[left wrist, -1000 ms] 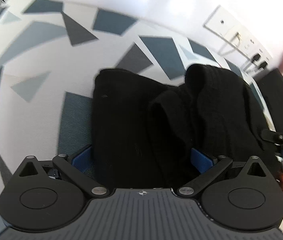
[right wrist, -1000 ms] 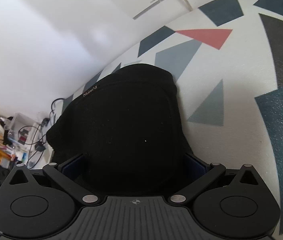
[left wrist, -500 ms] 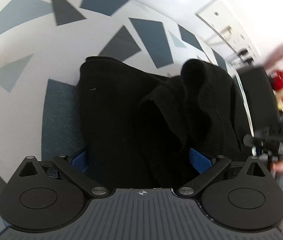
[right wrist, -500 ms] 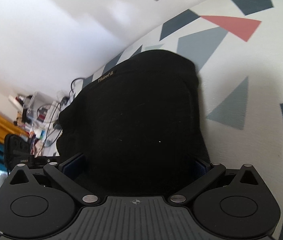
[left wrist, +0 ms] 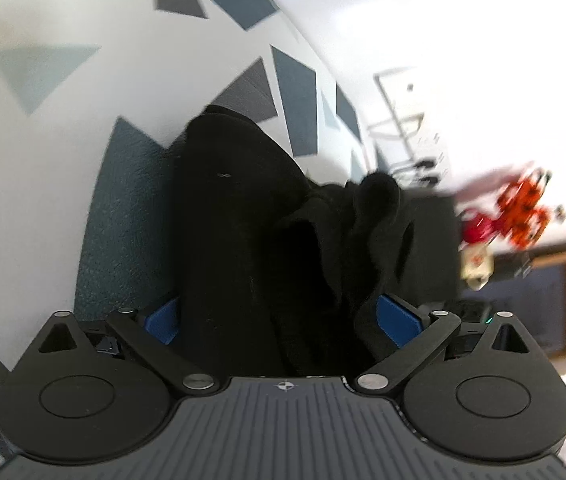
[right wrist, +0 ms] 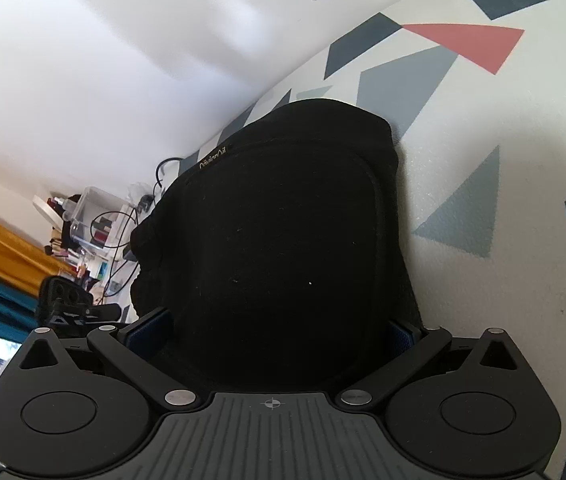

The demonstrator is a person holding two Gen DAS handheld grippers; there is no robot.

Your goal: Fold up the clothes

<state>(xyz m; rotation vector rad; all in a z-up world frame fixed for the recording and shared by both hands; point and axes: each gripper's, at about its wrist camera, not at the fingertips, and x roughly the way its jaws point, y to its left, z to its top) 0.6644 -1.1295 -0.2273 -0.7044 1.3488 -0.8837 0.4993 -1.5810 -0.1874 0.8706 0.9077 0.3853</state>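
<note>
A black garment (left wrist: 235, 216) lies folded on the patterned table (left wrist: 43, 168), with its right side bunched into upright folds. My left gripper (left wrist: 279, 312) is open, its blue pads (left wrist: 161, 318) wide apart on either side of the near edge of the garment. The cloth hides its fingertips. The right wrist view shows the same black garment (right wrist: 283, 240), smooth, with a small label at its far left edge. My right gripper (right wrist: 279, 324) is open too, the cloth filling the gap and covering its pads (right wrist: 149, 326).
The table (right wrist: 483, 128) is white with grey, blue and pink triangles and meets a white wall with sockets (left wrist: 403, 120). Red and orange objects (left wrist: 519, 208) stand past the right end. Cables and a cluttered clear box (right wrist: 95, 220) sit beyond the far left, above a black device (right wrist: 63, 300).
The left wrist view has swung round, so the wall sockets and red objects slid down toward the right. The garment's right side has bunched higher. The right view has shifted only slightly.
</note>
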